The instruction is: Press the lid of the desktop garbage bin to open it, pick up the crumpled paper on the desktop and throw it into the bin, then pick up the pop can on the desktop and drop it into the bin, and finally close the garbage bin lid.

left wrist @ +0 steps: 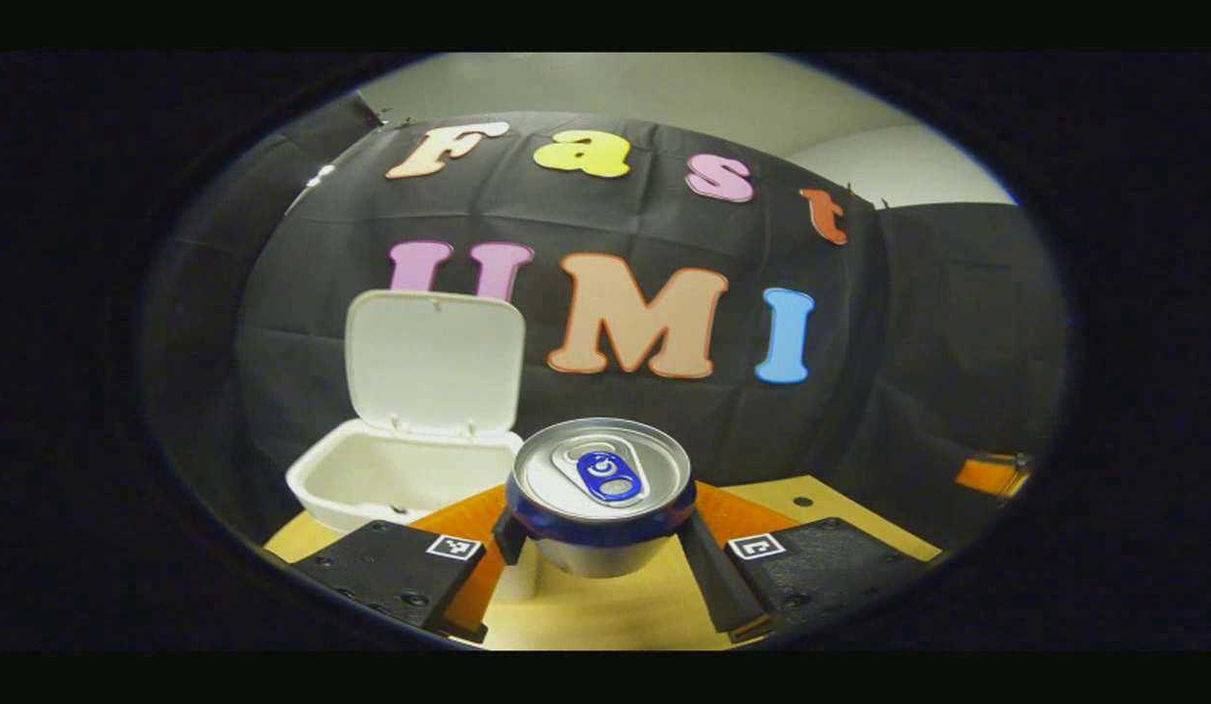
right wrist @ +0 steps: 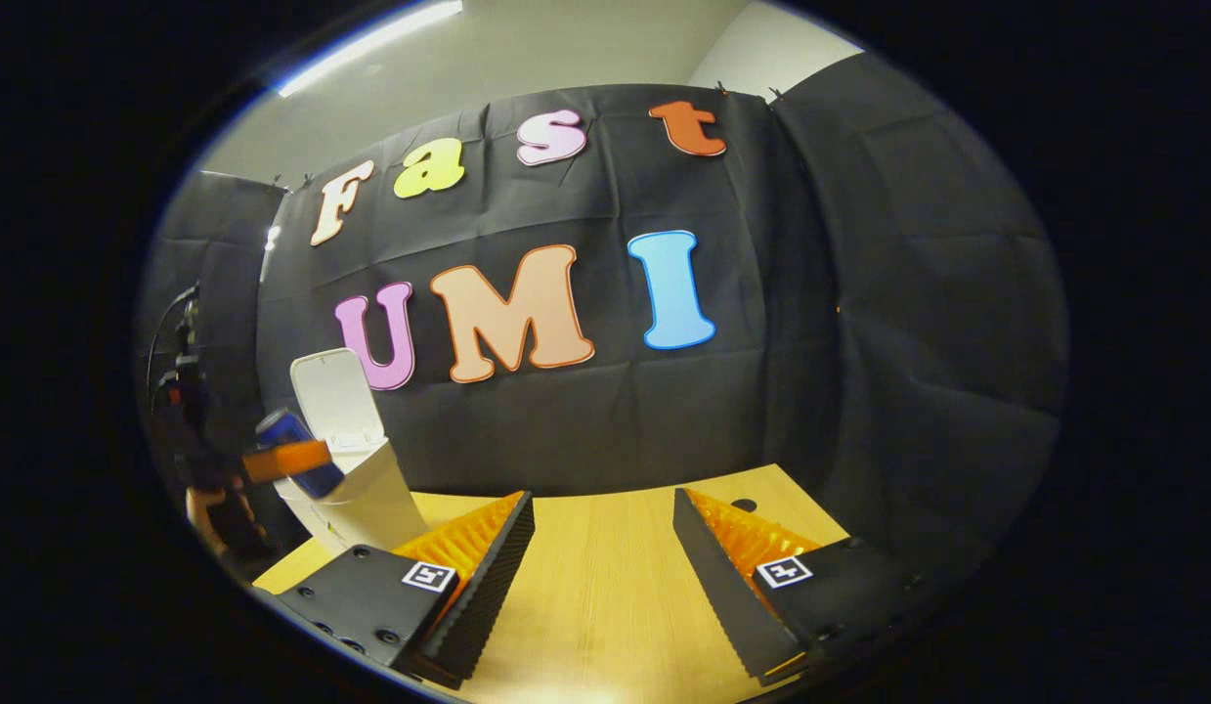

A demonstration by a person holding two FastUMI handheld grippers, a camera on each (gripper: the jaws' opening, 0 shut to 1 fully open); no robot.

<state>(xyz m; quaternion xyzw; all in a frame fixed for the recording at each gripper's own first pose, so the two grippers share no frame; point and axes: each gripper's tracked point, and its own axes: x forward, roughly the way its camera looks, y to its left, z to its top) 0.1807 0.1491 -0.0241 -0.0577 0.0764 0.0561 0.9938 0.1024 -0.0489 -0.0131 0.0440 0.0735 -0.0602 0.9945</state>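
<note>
The light wooden desk [right wrist: 605,587] carries the work and runs back to the black cloth wall.

The white plastic desktop garbage bin [left wrist: 370,479] stands toward the desk's rear left part as the left gripper view has it, its hinged white lid [left wrist: 434,362] raised upright behind the opening. In this view the visible part of the bin's interior looks pale and bare; whether the crumpled paper lies at the bottom cannot be told.

The left gripper [left wrist: 600,533] is closed on the silver-topped, blue-banded aluminium pop can [left wrist: 602,494], one finger pressing each side of the body below the rim. The can is upright, its blue pull tab facing the camera, and it appears lifted off the desk, just beside the bin's open mouth and to its right. In the right gripper view the same can [right wrist: 297,452] shows beside the bin [right wrist: 356,489], close to the rim.

The right gripper [right wrist: 605,577] hangs low over the desk's middle, jaws wide apart with nothing between them.

Judgement: the can-disposal step is in hand. The next move calls for carrying the can sideways until it is squarely over the opening, clear of the near rim and the standing lid, then parting the jaws. Closing the lid is not yet done.
</note>
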